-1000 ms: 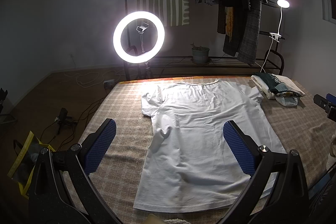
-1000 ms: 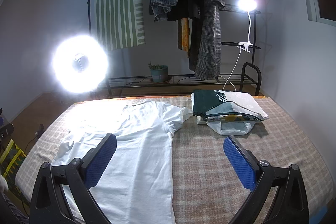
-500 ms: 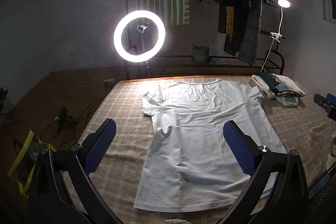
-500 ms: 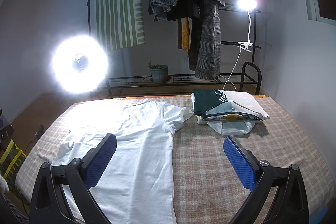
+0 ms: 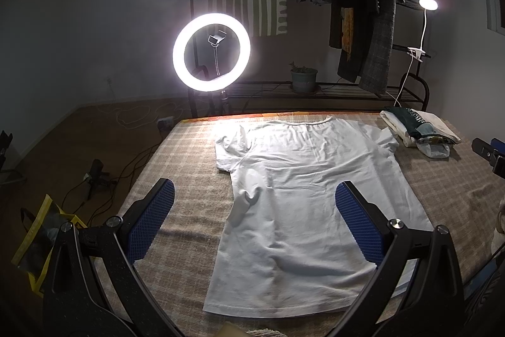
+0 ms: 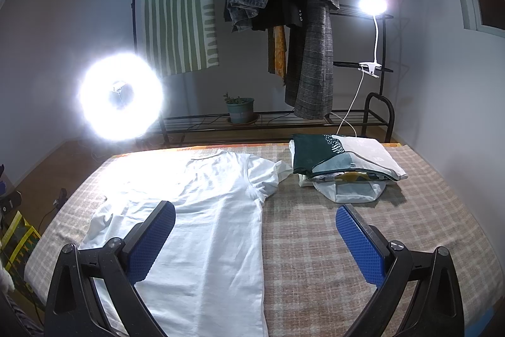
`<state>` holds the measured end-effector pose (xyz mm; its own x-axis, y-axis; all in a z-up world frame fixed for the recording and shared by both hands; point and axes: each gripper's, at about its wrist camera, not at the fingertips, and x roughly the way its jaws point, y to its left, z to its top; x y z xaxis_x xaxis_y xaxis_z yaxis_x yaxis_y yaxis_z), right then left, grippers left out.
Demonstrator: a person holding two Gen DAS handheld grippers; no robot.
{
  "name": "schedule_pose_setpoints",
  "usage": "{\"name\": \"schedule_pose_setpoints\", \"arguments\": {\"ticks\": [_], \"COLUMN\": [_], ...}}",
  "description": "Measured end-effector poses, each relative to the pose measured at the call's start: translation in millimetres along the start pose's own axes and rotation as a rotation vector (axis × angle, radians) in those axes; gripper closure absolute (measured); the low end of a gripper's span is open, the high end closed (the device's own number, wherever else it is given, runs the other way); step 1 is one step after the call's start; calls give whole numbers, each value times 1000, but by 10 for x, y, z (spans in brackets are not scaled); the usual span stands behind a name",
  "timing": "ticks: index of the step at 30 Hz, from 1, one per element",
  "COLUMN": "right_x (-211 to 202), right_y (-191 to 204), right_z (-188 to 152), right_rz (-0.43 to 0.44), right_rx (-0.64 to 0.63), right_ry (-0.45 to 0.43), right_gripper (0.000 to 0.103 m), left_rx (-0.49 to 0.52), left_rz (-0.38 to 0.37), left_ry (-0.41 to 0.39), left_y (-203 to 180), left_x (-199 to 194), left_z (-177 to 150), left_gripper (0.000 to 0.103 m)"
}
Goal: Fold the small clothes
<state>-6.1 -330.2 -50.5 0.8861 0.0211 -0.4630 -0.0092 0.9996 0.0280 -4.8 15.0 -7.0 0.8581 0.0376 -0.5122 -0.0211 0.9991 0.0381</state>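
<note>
A white T-shirt (image 5: 312, 204) lies spread flat, collar toward the far edge, across the middle of a bed covered with a checked beige blanket (image 5: 189, 153). In the left wrist view the left gripper (image 5: 254, 220) fills the lower frame, its blue-padded fingers (image 5: 151, 223) spread wide apart with nothing between them, held above the shirt's lower half. In the right wrist view the right gripper (image 6: 255, 242) is likewise wide apart and empty, over the shirt's right edge and bare blanket. A stack of folded clothes (image 6: 344, 163) sits right of centre, beside the sleeve. A ring light (image 5: 211, 48) glows at upper left.
</note>
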Motion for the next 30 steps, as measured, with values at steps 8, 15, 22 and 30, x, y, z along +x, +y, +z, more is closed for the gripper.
{"name": "schedule_pose_setpoints", "arguments": {"ticks": [8, 15, 22, 30], "right_x": [63, 215, 363, 814], "right_y": [58, 199, 350, 1026], "right_z": [-15, 29, 120, 524], "right_rz": [7, 48, 151, 299], "right_rx": [5, -4, -20, -137], "right_ry": [3, 30, -6, 60], "right_gripper": [0, 0, 0, 1], "left_rx": [-7, -74, -169, -405], "left_rz": [19, 26, 64, 24], "left_ry": [13, 73, 142, 326], "left_y": [43, 288, 608, 899], "left_x": [26, 169, 275, 572], "left_z": [-55, -227, -595, -1175], "left_gripper": [0, 0, 0, 19]}}
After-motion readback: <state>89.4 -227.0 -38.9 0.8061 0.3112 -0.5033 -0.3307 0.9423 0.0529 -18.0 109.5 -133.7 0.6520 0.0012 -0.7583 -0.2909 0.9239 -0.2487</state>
